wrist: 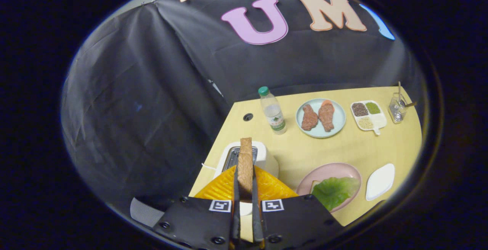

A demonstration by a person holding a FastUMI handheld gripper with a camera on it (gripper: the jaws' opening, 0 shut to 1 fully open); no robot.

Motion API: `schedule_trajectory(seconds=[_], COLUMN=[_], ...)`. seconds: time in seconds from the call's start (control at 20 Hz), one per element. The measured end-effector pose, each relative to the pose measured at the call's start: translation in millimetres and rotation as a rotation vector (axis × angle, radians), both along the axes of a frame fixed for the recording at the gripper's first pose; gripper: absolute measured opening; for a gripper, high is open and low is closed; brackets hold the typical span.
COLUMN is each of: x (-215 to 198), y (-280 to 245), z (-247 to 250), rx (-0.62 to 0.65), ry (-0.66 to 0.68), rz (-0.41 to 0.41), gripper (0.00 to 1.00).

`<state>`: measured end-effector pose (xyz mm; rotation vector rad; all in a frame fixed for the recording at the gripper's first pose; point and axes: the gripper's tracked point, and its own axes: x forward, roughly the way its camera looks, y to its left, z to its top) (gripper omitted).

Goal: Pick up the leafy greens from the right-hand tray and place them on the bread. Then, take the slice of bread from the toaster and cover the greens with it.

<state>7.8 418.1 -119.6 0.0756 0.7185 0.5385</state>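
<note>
Hand-held gripper narrowed onto the slice of bread, both fingers pressing its flat sides, slice standing on edge and reaching forward over the toaster. Lifted clear of the slot or only partly drawn out: cannot tell, though most of the slice shows above the slot. Judged roughly 2 thirds through the task: leafy greens already lying on the pink plate, with a pale corner of bread peeking out from under them at the near side, so step 1 looks done. Left to do: carrying the gripped slice right to the pink plate, turning it flat and laying it over the greens, then letting go. White tray just right of the pink plate now bare, fitting the greens having come from there. Counted on the yellow counter: 1 toaster, 1 slice in the grip, 1 slice under the greens as far as shows, 1 bunch of greens, 1 pink plate, 1 white tray. Farther back: 1 water bottle with a green cap, 1 pale blue plate bearing 2 pieces of meat, 1 divided dish with 4 compartments, 3 of them holding grains or seeds, and 1 wire basket beside it.
</note>
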Motion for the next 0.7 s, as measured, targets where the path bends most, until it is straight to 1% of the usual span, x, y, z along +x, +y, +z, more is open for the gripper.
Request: schedule_trajectory(seconds=[0.15,0.25,0.35,0.45,0.55,0.7], x=[8,18,22,26,21,28], y=[-31,-62,-90,-108,-125,-151], z=[14,15,11,1,-15,-53], rx=[0.068,0.089,0.137,0.225,0.290,0.314], ry=[0.011,0.010,0.046,0.101,0.163,0.186], rz=[-0.047,-0.093,-0.144,-0.178,-0.184,-0.208], gripper=[0.15,0.15,0.15,0.15,0.15,0.15])
